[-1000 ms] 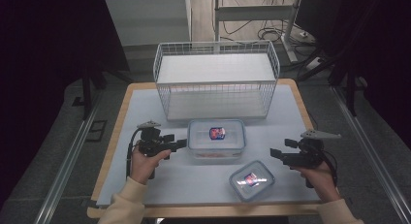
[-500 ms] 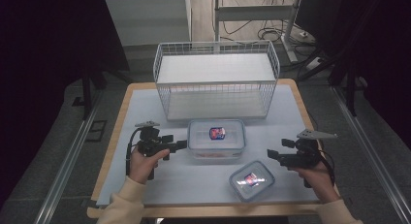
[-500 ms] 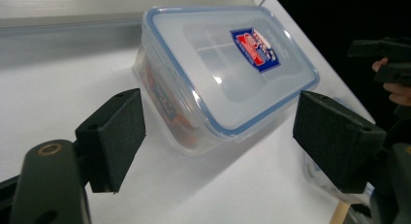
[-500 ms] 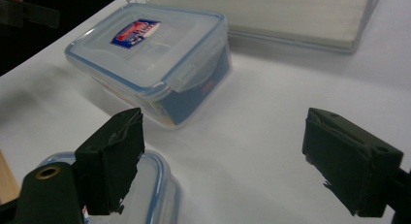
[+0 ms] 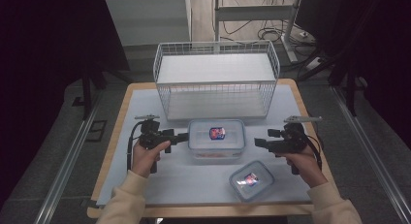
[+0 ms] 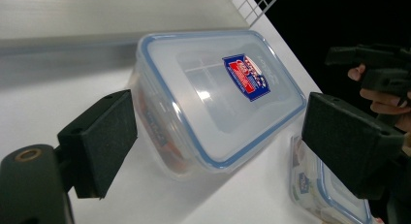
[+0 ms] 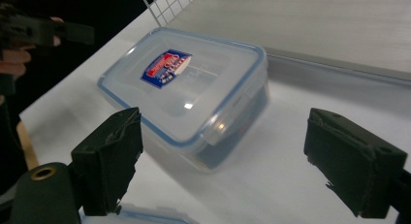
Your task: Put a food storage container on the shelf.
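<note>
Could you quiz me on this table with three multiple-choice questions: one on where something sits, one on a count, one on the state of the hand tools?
1. Where is the wire basket?
A. behind the large container
B. in front of it
C. on top of it

2. How many lidded containers are on the table?
A. one
B. two
C. four

3. The left gripper is:
A. shut on a lid
B. open
C. inside the basket

Answers: 1 A, basket stands farther back; 2 B, a small container lies nearer; 3 B, jaws spread.
</note>
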### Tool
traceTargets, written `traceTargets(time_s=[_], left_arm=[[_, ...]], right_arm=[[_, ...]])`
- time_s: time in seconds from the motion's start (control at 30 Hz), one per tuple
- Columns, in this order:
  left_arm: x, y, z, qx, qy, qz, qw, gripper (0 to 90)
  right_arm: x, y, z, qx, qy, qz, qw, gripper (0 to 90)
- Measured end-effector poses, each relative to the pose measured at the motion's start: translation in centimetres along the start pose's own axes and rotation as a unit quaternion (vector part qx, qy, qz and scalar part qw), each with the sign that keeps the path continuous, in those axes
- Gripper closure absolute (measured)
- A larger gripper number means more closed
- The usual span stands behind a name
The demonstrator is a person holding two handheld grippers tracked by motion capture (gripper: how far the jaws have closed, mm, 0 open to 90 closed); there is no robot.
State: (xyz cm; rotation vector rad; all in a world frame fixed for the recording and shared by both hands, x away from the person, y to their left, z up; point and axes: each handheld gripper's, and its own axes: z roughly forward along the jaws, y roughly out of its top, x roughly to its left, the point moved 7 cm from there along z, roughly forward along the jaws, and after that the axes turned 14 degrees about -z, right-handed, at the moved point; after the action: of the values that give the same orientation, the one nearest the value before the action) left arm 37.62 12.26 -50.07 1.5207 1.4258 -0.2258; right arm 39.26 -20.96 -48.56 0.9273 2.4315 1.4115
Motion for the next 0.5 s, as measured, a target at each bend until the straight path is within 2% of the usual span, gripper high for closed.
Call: traceTargets(time_s=[0.03, 0.07, 0.13, 0.17, 0.27, 0.3, 0.5], left_arm=[[0.1, 0.1, 0.3, 0.005, -0.002, -0.003, 1.0, 12.2], [0.2, 0.1, 0.6, 0.008, -0.004, -0.009, 0.9999, 12.2], [0.6, 0.2, 1.2, 0.013, -0.003, -0.018, 0.9998, 12.3], [0.9, 0.2, 1.6, 0.017, -0.002, -0.024, 0.9996, 12.3], [1.3, 0.1, 2.5, 0.031, -0.007, -0.034, 0.9989, 12.4], [1.7, -0.1, 3.1, 0.045, -0.004, -0.036, 0.9984, 12.4], [2.4, -0.5, 4.6, 0.069, -0.016, -0.049, 0.9963, 12.9]], right_arm=[[0.0, 0.1, 0.2, 0.002, 0.004, 0.005, 1.0, 12.5], [-0.3, 0.4, 0.8, 0.003, 0.011, 0.021, 0.9997, 12.4], [-0.4, 0.5, 1.1, 0.004, 0.015, 0.027, 0.9995, 12.3], [-0.6, 0.5, 1.9, 0.009, 0.025, 0.042, 0.9988, 12.0], [-0.7, 0.4, 2.9, 0.019, 0.031, 0.047, 0.9982, 11.9], [-0.8, 0.3, 3.3, 0.023, 0.033, 0.049, 0.998, 11.9], [-0.9, -0.3, 5.4, 0.042, 0.044, 0.058, 0.9964, 11.7]])
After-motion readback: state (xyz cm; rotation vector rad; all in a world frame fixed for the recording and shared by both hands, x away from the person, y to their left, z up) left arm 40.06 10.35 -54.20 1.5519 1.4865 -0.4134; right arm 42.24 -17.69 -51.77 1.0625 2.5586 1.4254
